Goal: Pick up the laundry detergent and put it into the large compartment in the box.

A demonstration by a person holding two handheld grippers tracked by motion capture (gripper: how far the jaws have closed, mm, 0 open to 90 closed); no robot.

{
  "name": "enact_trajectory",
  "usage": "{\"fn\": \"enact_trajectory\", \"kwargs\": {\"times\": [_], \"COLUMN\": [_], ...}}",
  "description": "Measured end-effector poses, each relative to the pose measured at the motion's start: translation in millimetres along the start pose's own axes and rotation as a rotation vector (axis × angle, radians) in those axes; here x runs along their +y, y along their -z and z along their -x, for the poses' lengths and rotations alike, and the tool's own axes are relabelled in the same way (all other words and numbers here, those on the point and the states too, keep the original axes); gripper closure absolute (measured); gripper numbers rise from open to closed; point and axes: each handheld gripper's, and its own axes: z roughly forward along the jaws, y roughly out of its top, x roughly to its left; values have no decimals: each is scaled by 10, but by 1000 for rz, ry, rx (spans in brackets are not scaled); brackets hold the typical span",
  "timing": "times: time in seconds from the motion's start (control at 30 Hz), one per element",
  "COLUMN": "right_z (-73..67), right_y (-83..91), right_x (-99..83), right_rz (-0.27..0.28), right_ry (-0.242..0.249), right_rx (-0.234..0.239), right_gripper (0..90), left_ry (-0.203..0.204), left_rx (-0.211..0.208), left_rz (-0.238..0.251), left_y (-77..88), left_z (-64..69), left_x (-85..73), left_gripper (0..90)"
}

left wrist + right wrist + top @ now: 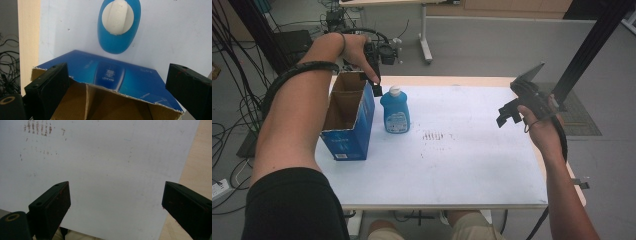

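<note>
White sheet (472, 160) covers the wooden table (462, 80), w/ brown smudge marks (434, 135) near its middle. Behind the table, a white desk leg (426, 35) stands on grey floor (492, 45). Black cables (232, 100) hang at left side.

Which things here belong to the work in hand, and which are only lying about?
In the work:
- blue cardboard box, open at the top
- blue bottle with white cap, standing beside the box
- left gripper, jaws open above the box

Lying about:
- brown marks on the white table
- right gripper, open and holding nothing
</note>
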Motion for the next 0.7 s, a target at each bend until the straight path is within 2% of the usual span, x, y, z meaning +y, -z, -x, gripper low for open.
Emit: {"fn": "enact_trajectory", "kwargs": {"times": [0.33, 0.7], "right_z": [-23, -6], "right_y": [-7, -14], "right_x": [8, 5], "right_rz": [-2, -4], "right_ry": [4, 2], "right_rx": [-3, -1], "right_gripper": [82, 82], "left_ry": [-3, -20], "left_rx": [-4, -9], "left_rz": [7, 13], "left_y": [-20, -48], "left_z": [-8, -22], "left_x": [-1, 96], "left_gripper": [57, 57]}}
